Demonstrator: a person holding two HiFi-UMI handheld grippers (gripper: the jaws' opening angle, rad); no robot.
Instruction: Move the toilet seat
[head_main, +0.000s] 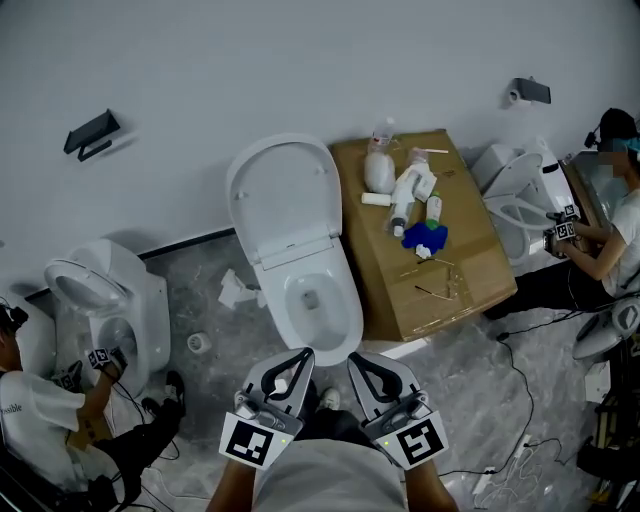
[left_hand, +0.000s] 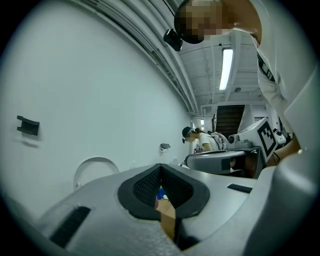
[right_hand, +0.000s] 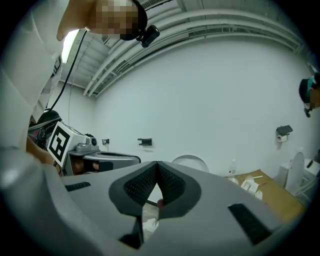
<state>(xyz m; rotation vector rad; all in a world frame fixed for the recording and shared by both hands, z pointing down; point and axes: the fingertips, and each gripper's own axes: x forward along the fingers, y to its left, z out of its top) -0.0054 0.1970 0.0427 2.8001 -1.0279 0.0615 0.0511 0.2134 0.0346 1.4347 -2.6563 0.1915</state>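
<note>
While the left gripper (head_main: 300, 356) and right gripper (head_main: 356, 360) hover pinched closed and empty just short of the toilet seat (head_main: 350, 305), seemingly flat on the bowl (head_main: 312, 298) below its raised lid (head_main: 283, 190), the approach looks in hand; next the jaws must part to take its rim.

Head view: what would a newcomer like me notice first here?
The white toilet in the middle, its lid raised against the wall, stands out first. To its right lies a cardboard box strewn with bottles. At the bottom edge the left gripper and right gripper point at the bowl, jaws shut.
</note>
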